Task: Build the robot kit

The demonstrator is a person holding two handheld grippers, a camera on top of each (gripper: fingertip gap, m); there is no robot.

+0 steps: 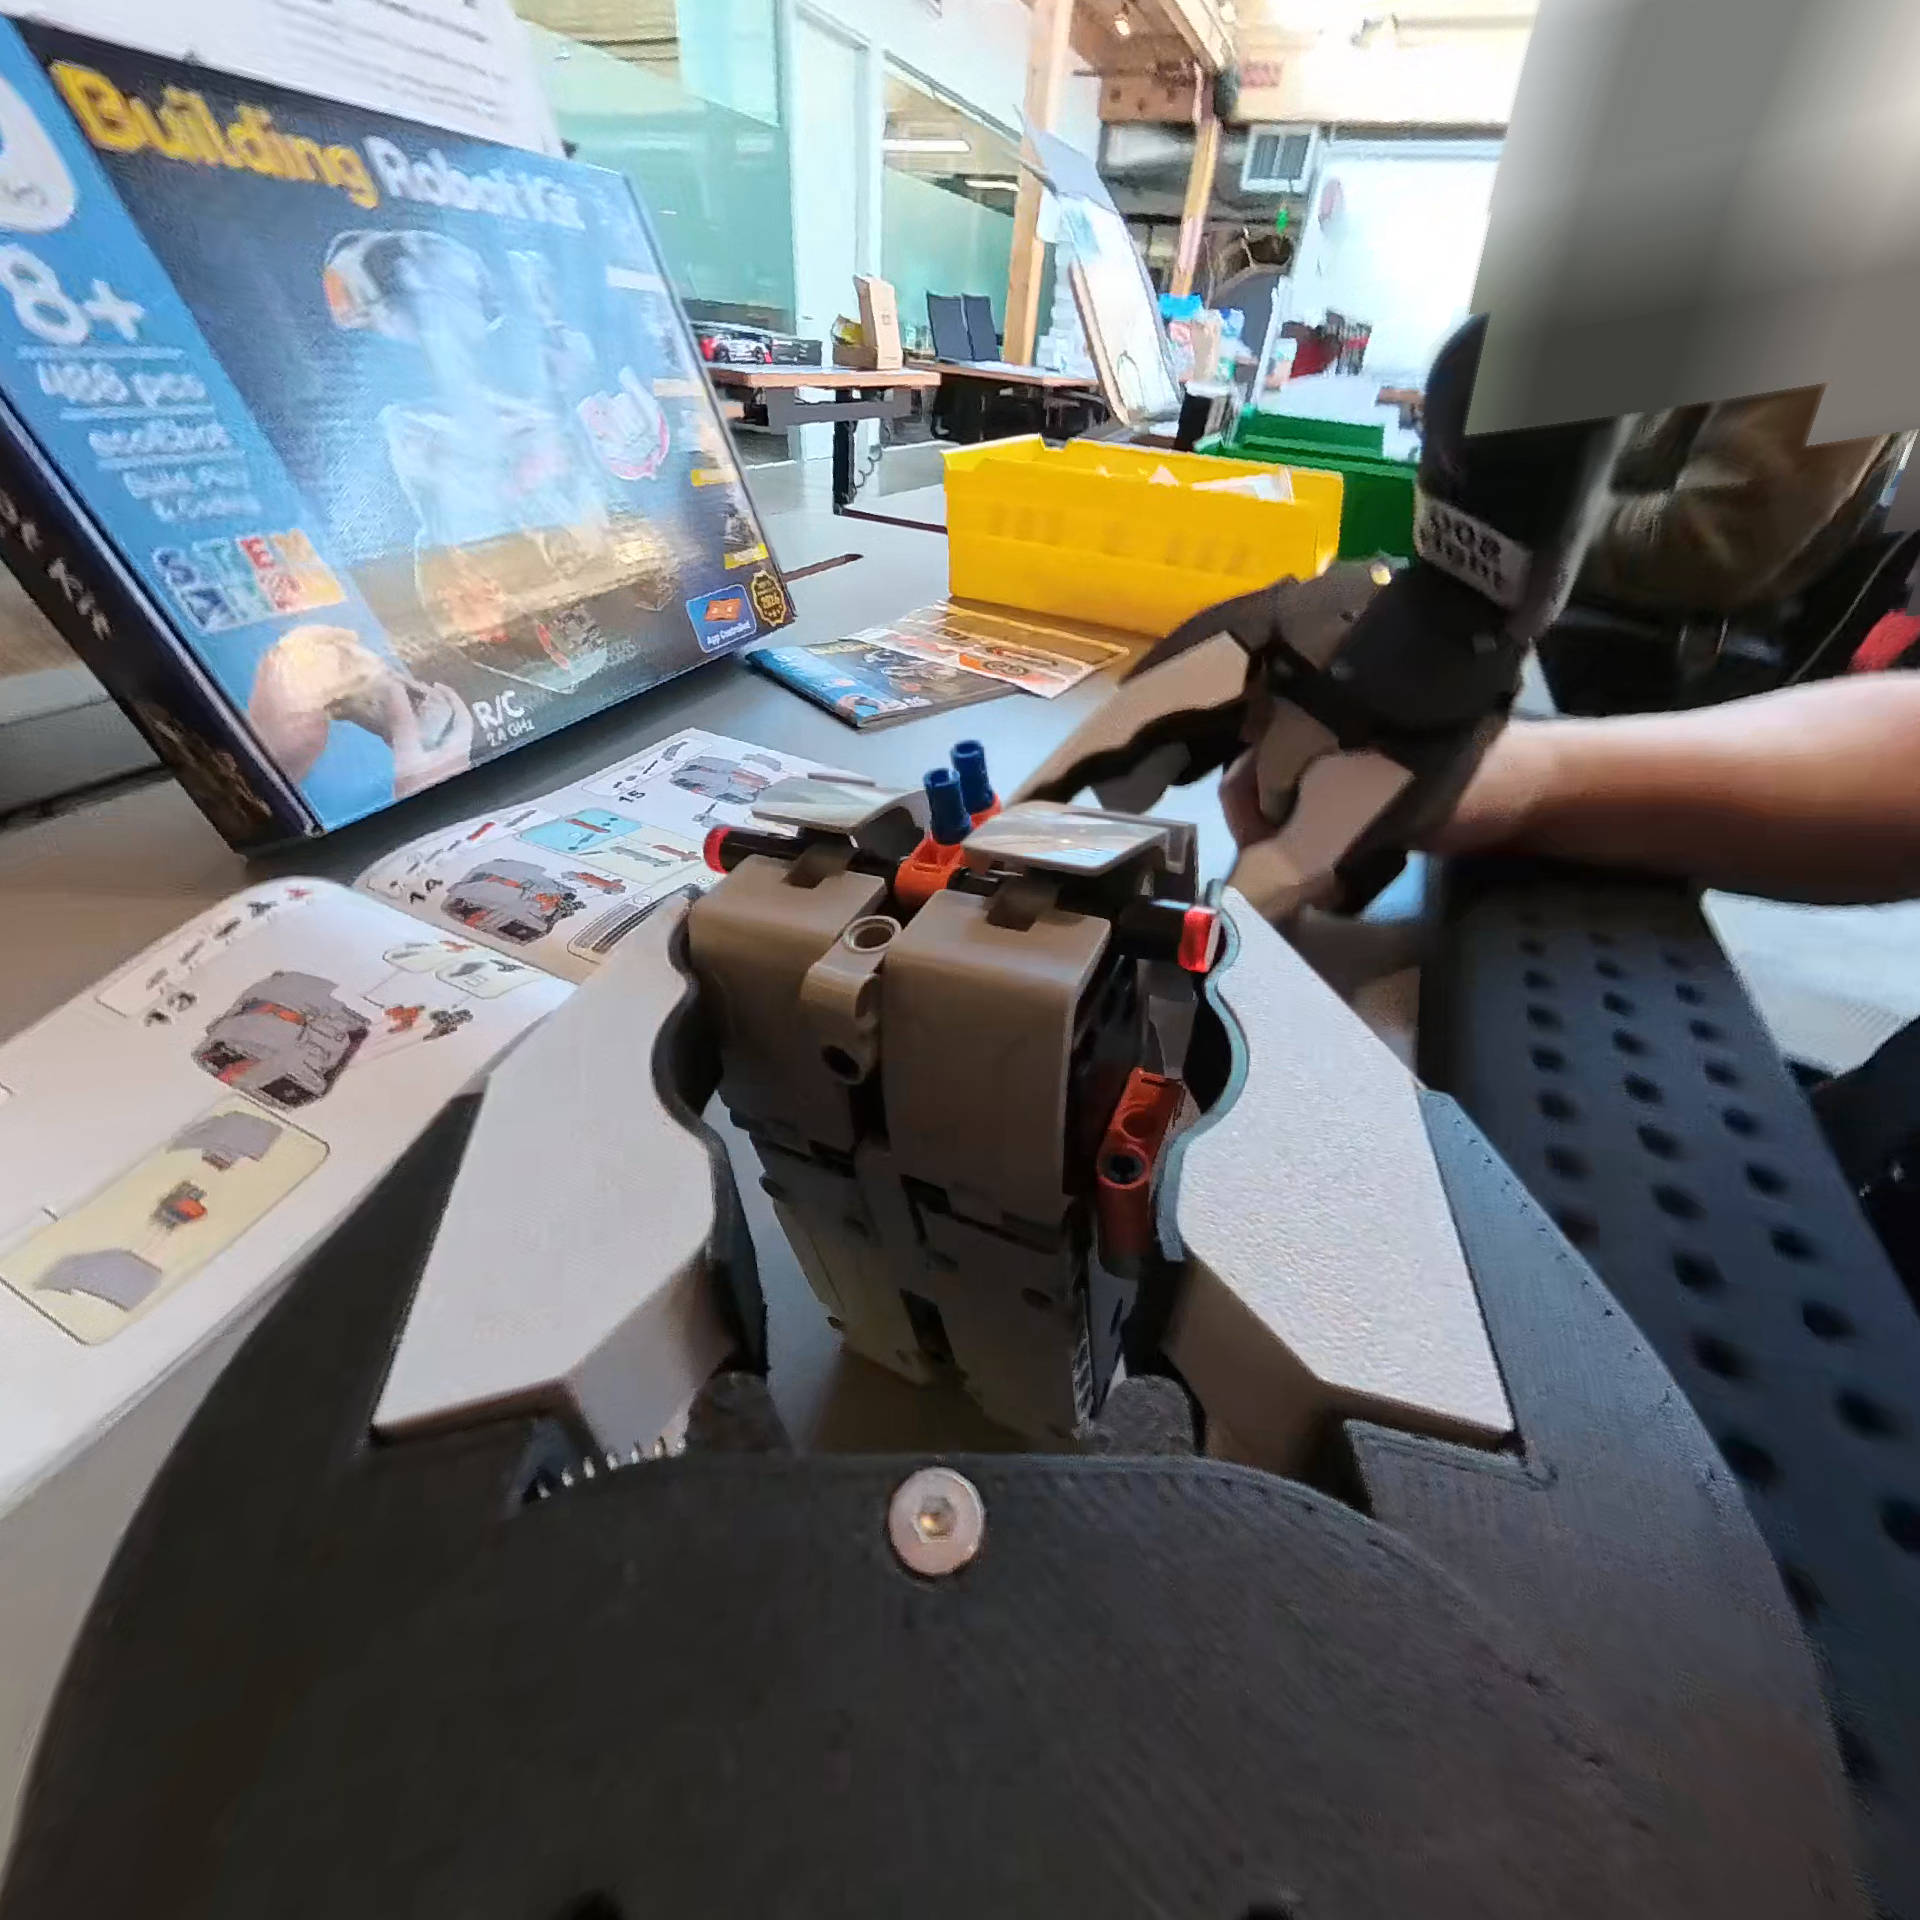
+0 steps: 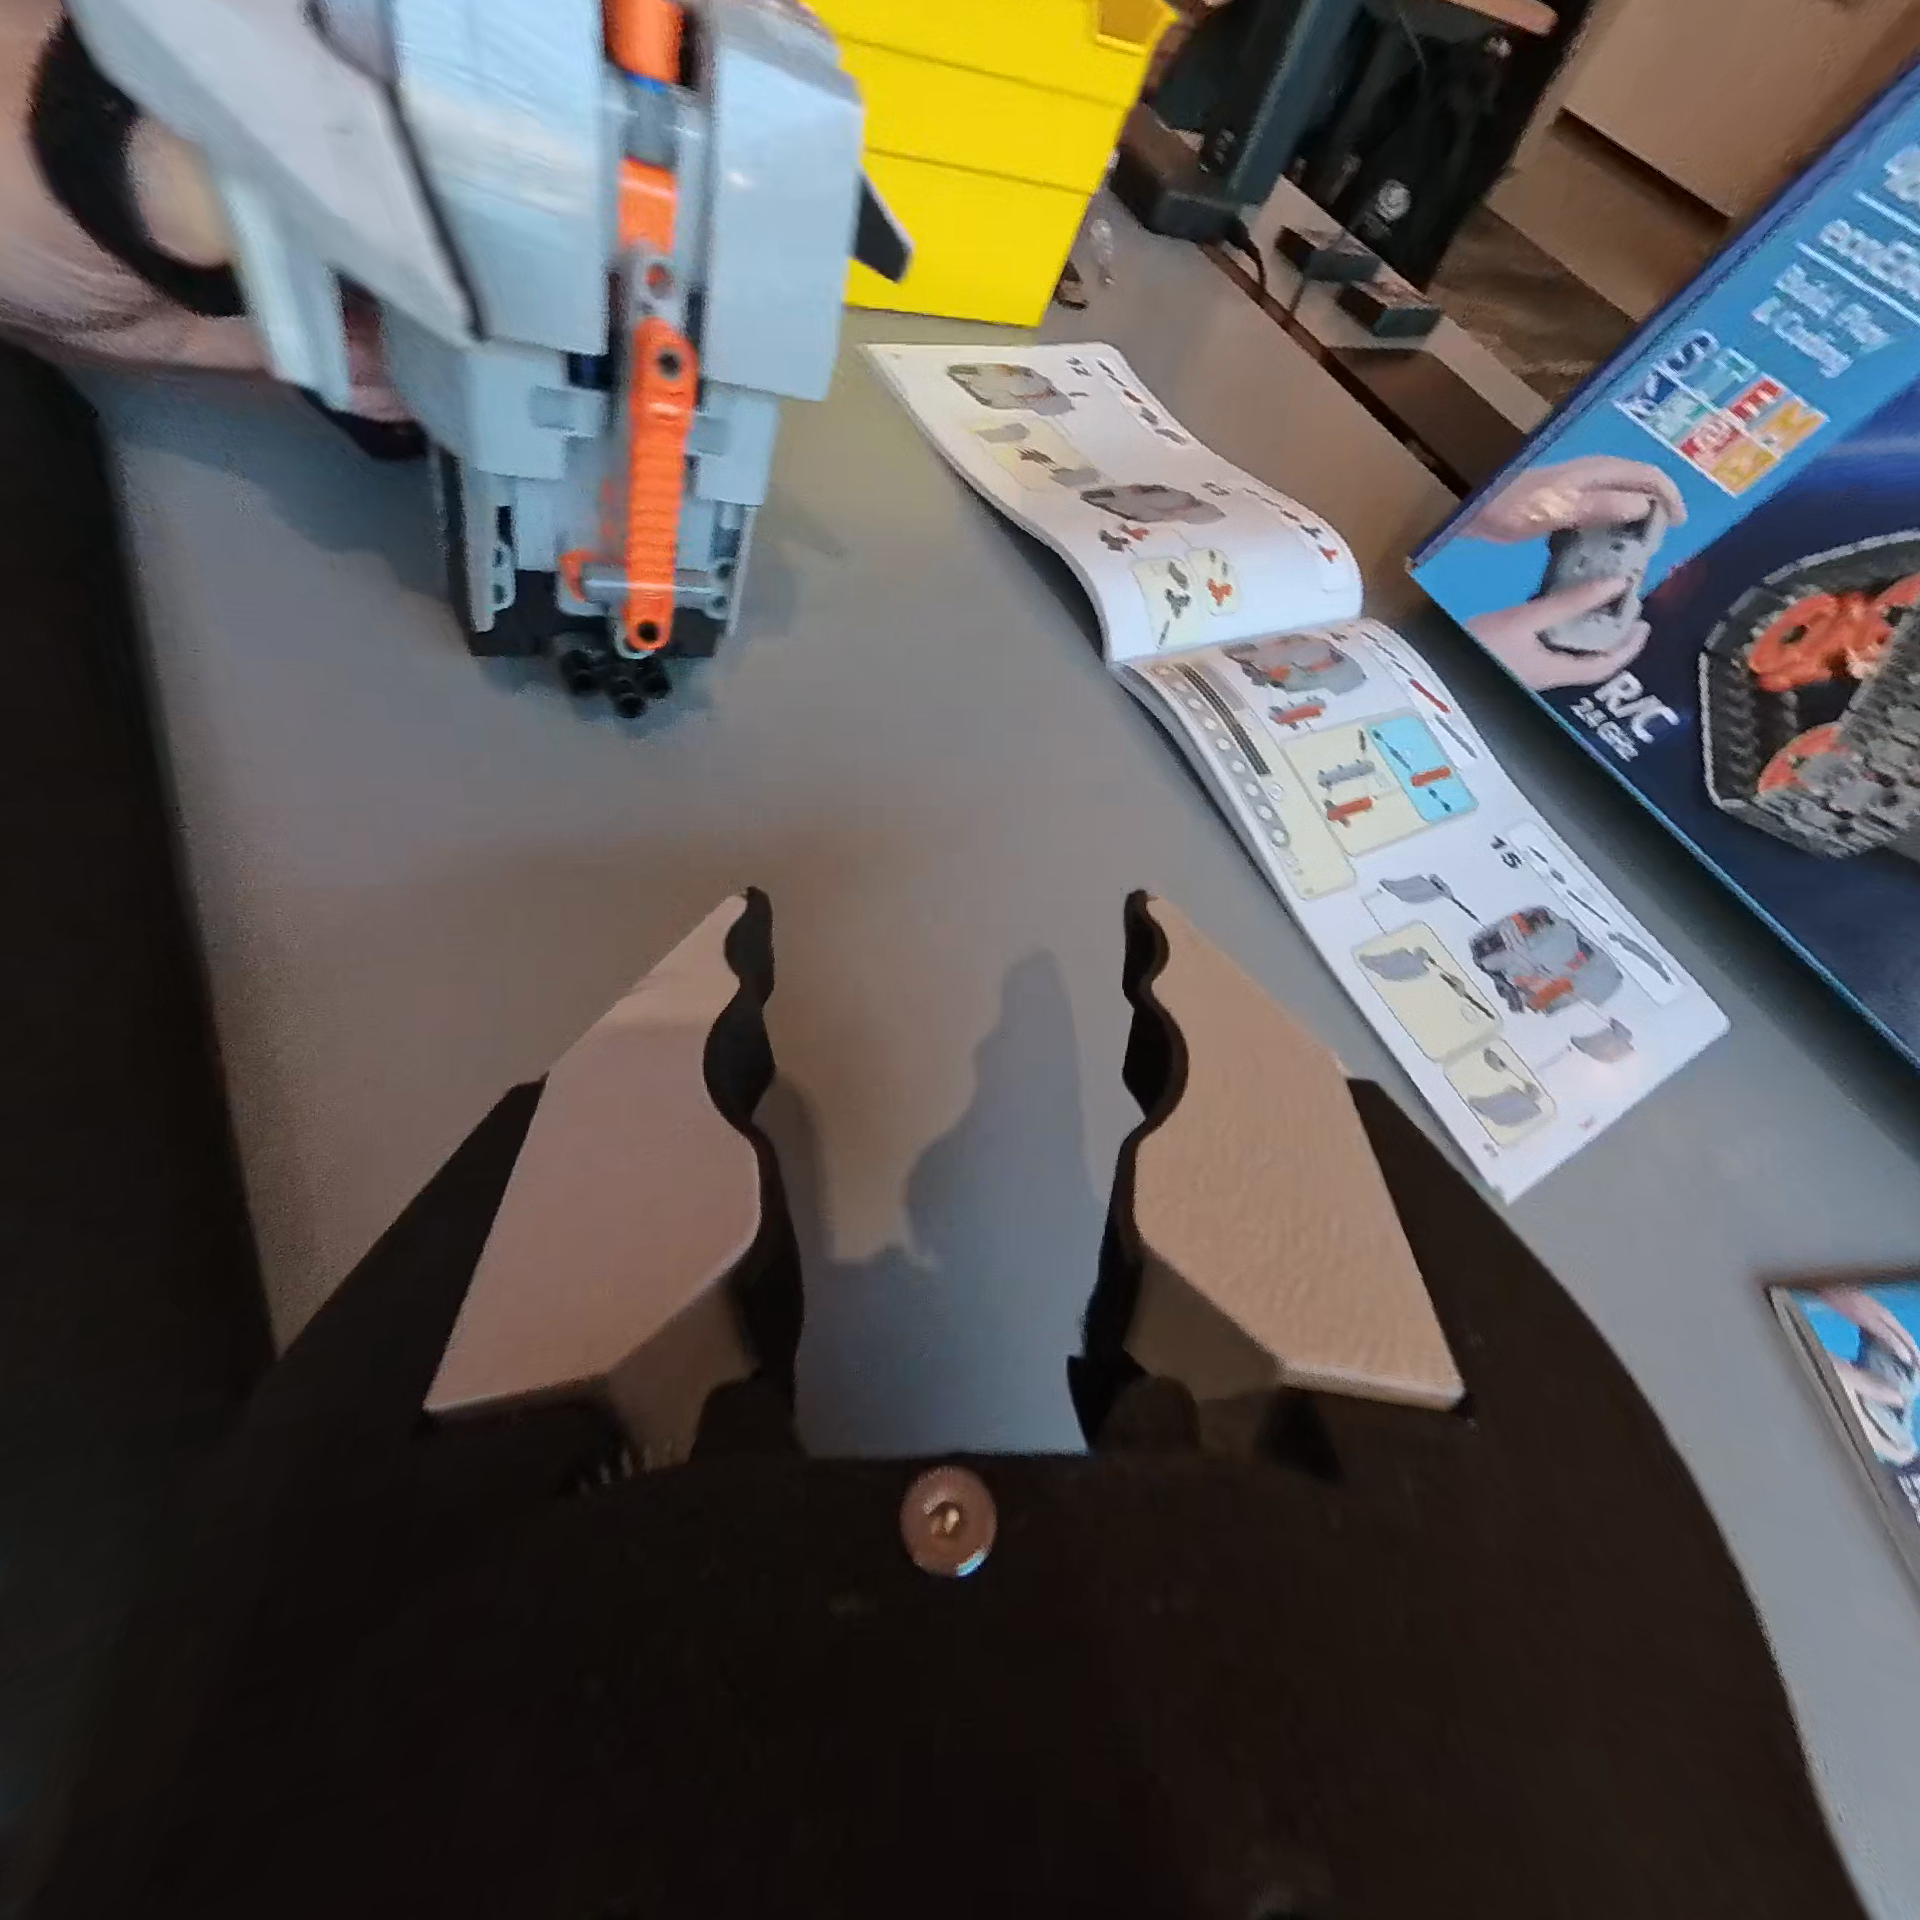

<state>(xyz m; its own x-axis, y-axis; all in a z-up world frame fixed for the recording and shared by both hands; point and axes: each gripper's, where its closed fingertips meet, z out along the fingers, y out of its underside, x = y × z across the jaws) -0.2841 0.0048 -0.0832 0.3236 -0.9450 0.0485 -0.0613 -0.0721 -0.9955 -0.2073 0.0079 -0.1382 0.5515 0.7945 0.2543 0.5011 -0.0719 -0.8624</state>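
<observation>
My left gripper [image 1: 951, 935] is shut on a grey brick-built assembly [image 1: 966, 1049] with orange and blue pins on top, gripping its two sides and holding it upright. The assembly's base rests on or just above the grey table [image 2: 520, 935]. In the right wrist view the assembly [image 2: 582, 343] is blurred at the upper left, with an orange beam down its front. My right gripper [image 2: 945, 904] is open and empty above bare table, a short way from the assembly. In the left wrist view the right gripper [image 1: 1153, 821] is held by a hand close to the assembly's top right.
An open instruction booklet [image 2: 1278, 727] lies right of the assembly, and a blue kit box [image 2: 1745, 582] leans beyond it. A yellow bin [image 1: 1132, 540] and a green bin [image 1: 1351, 468] stand at the back. A second booklet [image 1: 935, 665] lies flat. A black perforated surface [image 1: 1621, 1091] borders the table. Left tips to right tips: about 11 centimetres.
</observation>
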